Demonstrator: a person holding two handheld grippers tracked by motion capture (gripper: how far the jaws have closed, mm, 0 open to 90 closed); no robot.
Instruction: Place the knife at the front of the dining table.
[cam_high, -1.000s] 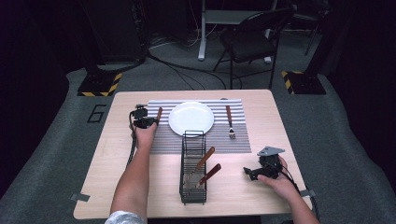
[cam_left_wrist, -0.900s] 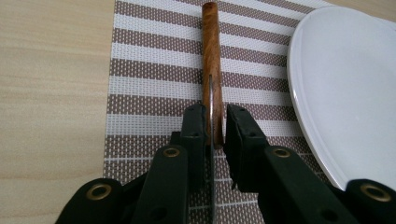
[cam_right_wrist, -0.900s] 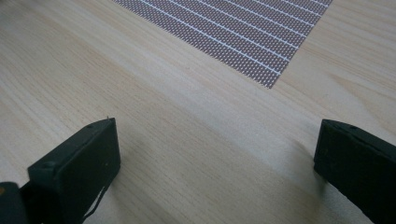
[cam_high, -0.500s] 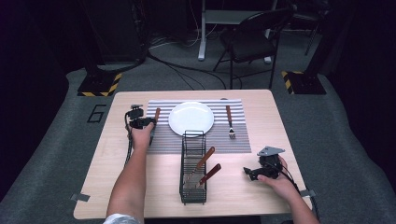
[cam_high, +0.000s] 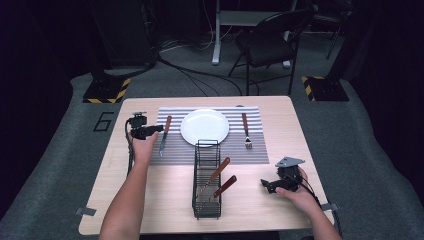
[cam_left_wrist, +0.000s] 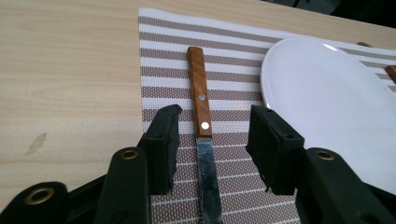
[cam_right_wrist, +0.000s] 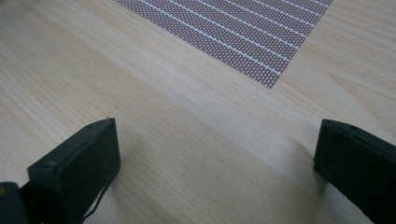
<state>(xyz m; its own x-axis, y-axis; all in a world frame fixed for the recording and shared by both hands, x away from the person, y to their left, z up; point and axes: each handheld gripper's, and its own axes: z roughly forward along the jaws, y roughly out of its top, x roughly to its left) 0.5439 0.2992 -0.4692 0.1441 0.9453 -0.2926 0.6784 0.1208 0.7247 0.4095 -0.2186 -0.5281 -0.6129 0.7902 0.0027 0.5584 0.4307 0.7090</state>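
Already the wooden-handled table knife (cam_left_wrist: 201, 135) lay on the striped placemat (cam_left_wrist: 159, 56) left of the round white plate (cam_high: 204, 126) — left tool (cam_left_wrist: 212, 140) just opening, straddling it untouched — right tool (cam_right_wrist: 217, 154) wide, idle.

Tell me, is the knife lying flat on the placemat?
Yes: the knife lies flat on the placemat, beside the plate.

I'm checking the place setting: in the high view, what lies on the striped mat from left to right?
Wooden-handled knife → round white plate → wooden-handled fork.
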